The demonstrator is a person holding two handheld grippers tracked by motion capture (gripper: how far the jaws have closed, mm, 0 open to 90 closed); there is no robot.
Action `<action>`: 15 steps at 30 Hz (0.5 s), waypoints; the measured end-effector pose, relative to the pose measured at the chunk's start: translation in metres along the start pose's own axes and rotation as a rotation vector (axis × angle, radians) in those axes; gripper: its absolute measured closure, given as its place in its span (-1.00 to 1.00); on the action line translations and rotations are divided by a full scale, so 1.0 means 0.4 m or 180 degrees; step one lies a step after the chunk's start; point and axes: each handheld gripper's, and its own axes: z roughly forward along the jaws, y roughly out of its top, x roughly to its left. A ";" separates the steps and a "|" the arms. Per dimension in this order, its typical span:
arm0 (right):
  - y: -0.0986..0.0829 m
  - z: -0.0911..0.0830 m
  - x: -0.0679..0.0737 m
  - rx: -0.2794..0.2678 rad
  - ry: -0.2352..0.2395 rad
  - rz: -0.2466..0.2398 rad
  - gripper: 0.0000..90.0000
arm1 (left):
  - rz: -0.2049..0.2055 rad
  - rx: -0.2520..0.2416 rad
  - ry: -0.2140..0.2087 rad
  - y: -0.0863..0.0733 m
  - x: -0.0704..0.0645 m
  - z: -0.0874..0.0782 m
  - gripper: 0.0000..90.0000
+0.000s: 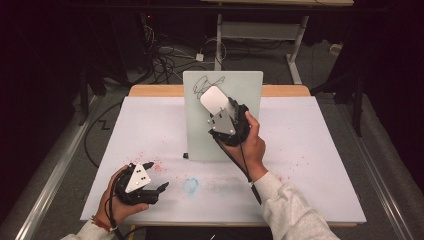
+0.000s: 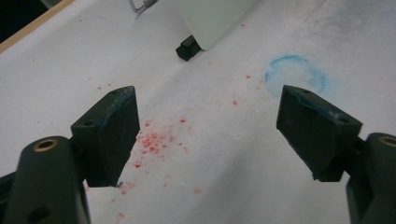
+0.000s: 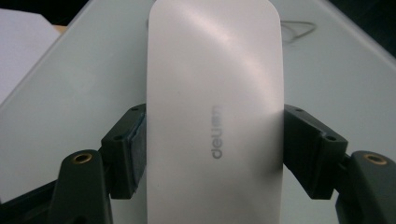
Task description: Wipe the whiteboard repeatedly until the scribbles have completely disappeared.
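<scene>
White table [image 1: 310, 150], dark room; one board [image 1: 200, 135], right gripper [image 1: 229, 111] clamping one eraser [image 1: 215, 100], left gripper [image 1: 152, 176] jaws apart

left gripper [image 1: 156, 176]: low, jaws wide apart | right gripper [image 1: 218, 107]: raised, jaws clamped

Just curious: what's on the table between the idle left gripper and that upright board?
In the high view, only red crumbs on the white table separate the left gripper from the board.
</scene>
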 end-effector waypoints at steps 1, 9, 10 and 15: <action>0.004 0.000 -0.013 -0.0001 -0.0016 0.0031 -0.31 | 0.0001 0.0000 0.0003 0.000 0.000 0.000 -0.54; 0.023 0.005 -0.079 -0.0046 -0.0178 0.0294 -0.31 | -0.0006 -0.0007 0.0007 0.000 0.000 -0.003 -0.54; 0.025 0.006 -0.079 -0.0051 -0.0190 0.0302 -0.31 | -0.0006 -0.0010 0.0008 0.000 0.000 -0.003 -0.54; 0.039 0.013 -0.069 -0.0063 -0.0251 0.0300 -0.31 | 0.0000 -0.0017 -0.0003 0.000 -0.001 -0.003 -0.54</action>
